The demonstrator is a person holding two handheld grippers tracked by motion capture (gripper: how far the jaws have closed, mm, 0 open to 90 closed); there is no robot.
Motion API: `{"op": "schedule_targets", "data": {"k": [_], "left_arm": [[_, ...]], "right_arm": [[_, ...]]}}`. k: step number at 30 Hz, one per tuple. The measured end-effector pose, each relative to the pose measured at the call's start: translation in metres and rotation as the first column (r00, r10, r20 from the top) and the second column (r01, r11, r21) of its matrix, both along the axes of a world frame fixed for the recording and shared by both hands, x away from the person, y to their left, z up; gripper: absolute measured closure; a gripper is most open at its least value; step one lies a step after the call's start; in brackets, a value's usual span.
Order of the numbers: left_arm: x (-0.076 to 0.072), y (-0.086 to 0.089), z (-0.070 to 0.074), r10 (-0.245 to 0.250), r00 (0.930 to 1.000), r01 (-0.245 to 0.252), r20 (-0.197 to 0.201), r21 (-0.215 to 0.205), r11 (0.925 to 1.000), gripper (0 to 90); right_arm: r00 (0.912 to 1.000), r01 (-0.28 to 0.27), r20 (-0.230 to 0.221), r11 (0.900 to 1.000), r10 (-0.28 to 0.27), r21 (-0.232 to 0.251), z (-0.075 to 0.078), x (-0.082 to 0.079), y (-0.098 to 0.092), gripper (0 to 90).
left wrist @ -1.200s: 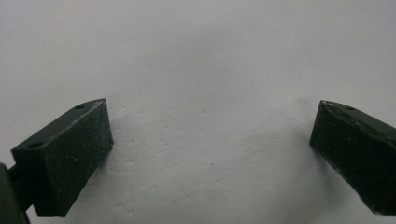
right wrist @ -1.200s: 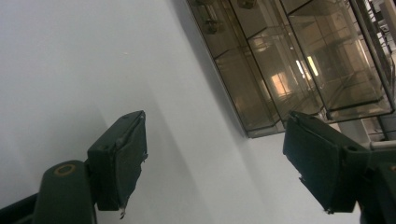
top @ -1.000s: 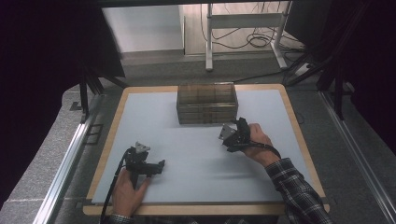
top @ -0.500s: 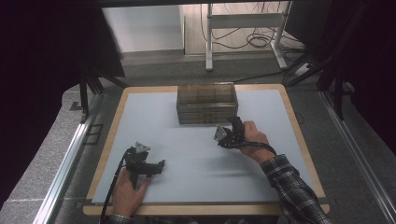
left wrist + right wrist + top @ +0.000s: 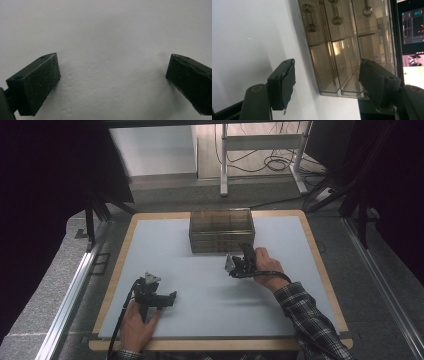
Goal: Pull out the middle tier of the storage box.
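A smoky see-through drawer box (image 5: 221, 231) stands at the back middle of the pale mat (image 5: 200, 285). My right gripper (image 5: 245, 252) is just in front of the box's right part and points at it. In the right gripper view its jaws (image 5: 327, 85) stand apart, framing the lower drawers of the box (image 5: 342, 50) without touching them. They have just been closing a little, with nothing pressed between the pads. My left gripper (image 5: 170, 298) rests on the mat at the front left. Its jaws (image 5: 113, 82) are wide apart over bare mat.
A wooden border (image 5: 320, 265) frames the mat. A metal rail (image 5: 70, 295) runs along the left side. Beyond the table stand a white desk frame (image 5: 260, 150) and floor cables. A lit screen (image 5: 413, 25) shows past the box.
The right hand and its gripper have slid left along the front of the box and dipped slightly. The left gripper has stayed put.
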State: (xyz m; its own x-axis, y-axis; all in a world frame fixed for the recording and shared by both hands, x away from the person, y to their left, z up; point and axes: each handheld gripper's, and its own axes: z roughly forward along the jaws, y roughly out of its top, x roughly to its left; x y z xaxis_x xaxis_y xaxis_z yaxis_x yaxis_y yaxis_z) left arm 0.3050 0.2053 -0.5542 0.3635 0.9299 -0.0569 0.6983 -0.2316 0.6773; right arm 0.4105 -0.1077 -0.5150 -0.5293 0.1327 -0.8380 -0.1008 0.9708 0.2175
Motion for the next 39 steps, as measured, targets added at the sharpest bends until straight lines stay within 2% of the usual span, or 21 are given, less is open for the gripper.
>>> {"op": "schedule_targets", "data": {"k": [3, 7, 8, 13, 14, 24, 34, 39], "left_arm": [[0.000, 0.000, 0.000, 0.000, 1.0000, 0.000, 0.000, 0.000, 1.0000, 0.0], [0.000, 0.000, 0.000, 0.000, 1.0000, 0.000, 0.000, 0.000, 1.0000, 0.0], [0.000, 0.000, 0.000, 0.000, 1.0000, 0.000, 0.000, 0.000, 1.0000, 0.0], [0.000, 0.000, 0.000, 0.000, 1.0000, 0.000, 0.000, 0.000, 1.0000, 0.0], [0.000, 0.000, 0.000, 0.000, 1.0000, 0.000, 0.000, 0.000, 1.0000, 0.0], [0.000, 0.000, 0.000, 0.000, 1.0000, 0.000, 0.000, 0.000, 1.0000, 0.0], [0.000, 0.000, 0.000, 0.000, 1.0000, 0.000, 0.000, 0.000, 1.0000, 0.0], [0.000, 0.000, 0.000, 0.001, 1.0000, -0.001, 0.000, 0.000, 1.0000, 0.0]], "right_arm": [[0.9995, -0.004, 0.033, 1.000, 0.005, -0.031, -0.002, 0.000, 0.003, 31.8], [0.9989, -0.011, 0.046, 0.999, 0.013, -0.050, -0.005, 0.002, 0.006, 34.7], [0.9984, -0.015, 0.054, 0.998, 0.018, -0.061, -0.005, 0.002, 0.008, 38.1], [0.9974, -0.016, 0.068, 0.996, 0.021, -0.085, -0.007, 0.003, 0.013, 40.3], [0.9958, -0.026, 0.085, 0.995, 0.034, -0.098, -0.008, 0.004, 0.016, 41.5], [0.9907, -0.038, 0.124, 0.989, 0.056, -0.144, -0.010, 0.008, 0.026, 50.1], [0.9808, -0.043, 0.179, 0.980, 0.078, -0.194, -0.016, 0.012, 0.038, 62.4], [0.9758, -0.043, 0.201, 0.978, 0.085, -0.203, -0.018, 0.015, 0.044, 67.9]]}}
